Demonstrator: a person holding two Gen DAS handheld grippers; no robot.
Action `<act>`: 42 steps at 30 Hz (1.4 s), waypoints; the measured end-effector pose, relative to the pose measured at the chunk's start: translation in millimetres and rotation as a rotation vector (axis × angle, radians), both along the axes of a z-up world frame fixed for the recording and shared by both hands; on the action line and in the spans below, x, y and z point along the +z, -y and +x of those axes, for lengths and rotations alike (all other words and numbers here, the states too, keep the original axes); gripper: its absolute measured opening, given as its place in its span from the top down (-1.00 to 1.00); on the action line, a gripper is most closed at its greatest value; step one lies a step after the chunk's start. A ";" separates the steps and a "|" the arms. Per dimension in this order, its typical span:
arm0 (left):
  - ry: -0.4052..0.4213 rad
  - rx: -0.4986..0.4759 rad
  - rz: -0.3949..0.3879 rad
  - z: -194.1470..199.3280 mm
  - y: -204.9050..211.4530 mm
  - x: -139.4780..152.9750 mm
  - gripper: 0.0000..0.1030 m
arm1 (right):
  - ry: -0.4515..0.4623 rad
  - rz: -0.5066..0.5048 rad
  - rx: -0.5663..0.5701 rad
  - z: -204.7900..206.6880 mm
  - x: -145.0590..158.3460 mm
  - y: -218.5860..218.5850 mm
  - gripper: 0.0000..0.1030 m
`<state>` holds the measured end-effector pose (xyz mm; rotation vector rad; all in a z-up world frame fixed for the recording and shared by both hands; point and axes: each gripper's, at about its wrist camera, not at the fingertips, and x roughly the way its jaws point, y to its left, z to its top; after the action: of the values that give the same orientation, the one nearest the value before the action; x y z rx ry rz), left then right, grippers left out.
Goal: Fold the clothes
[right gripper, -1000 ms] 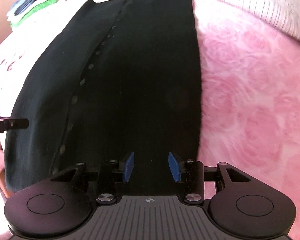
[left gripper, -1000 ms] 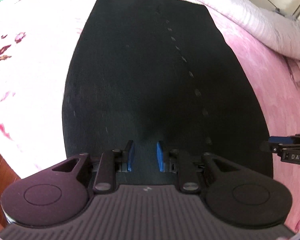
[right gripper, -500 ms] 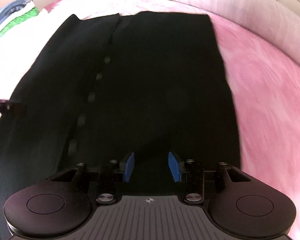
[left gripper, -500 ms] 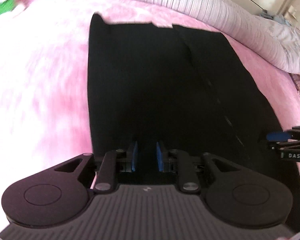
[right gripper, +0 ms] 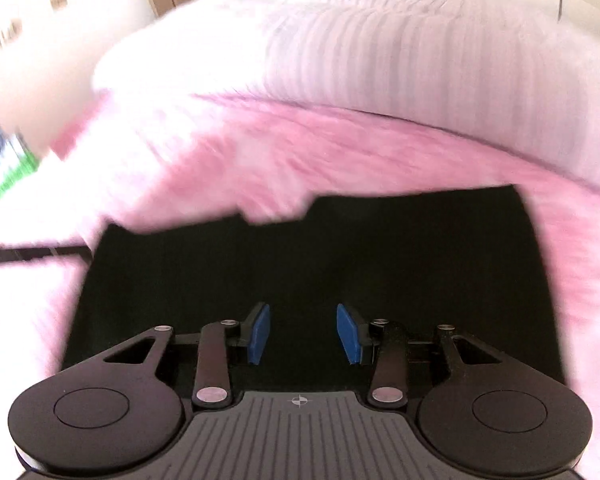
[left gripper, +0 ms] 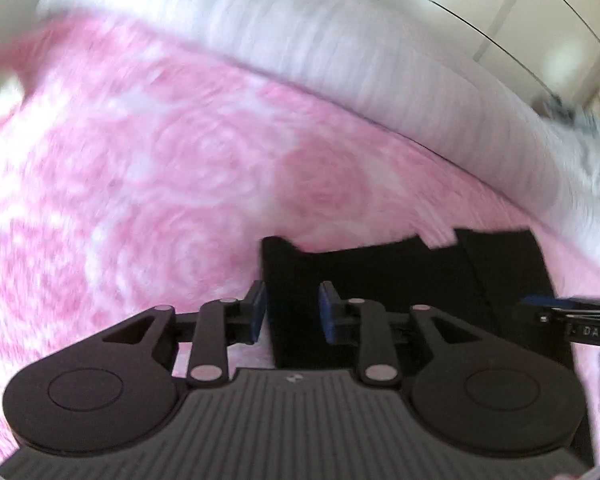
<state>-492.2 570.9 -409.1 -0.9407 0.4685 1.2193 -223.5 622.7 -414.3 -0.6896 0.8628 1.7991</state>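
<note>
A black garment [left gripper: 380,276] lies flat on the pink rose bedspread [left gripper: 160,180], its far edge close ahead. My left gripper [left gripper: 292,312] hovers at the garment's left edge. Its jaws are opening, with black cloth showing in the gap and neither blue pad pressing on it. In the right wrist view the garment [right gripper: 340,248] spreads wide under my right gripper [right gripper: 303,334]. Those blue pads stand well apart over the cloth, with nothing pinched that I can see. The right gripper [left gripper: 556,304] also shows over the garment's right side in the left wrist view.
A white striped duvet [left gripper: 340,60] is heaped along the far side of the bed, also seen as the duvet [right gripper: 380,40] in the right wrist view. Folded green and blue clothes [right gripper: 8,176] sit at the far left. Pale cupboard doors [left gripper: 500,0] stand behind.
Both grippers have swept forward along the garment, so its far edge is now close and the duvet fills the top. The left jaws stand wider than before.
</note>
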 end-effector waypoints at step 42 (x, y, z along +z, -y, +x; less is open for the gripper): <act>0.100 0.043 -0.040 -8.8 -65.1 -25.0 0.89 | -0.091 -0.069 -0.201 171.6 -25.1 -57.8 0.85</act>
<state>-501.0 636.0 -434.1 -1.0455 0.3956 1.1993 -51.8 680.5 -439.5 -0.5474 1.0221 1.6361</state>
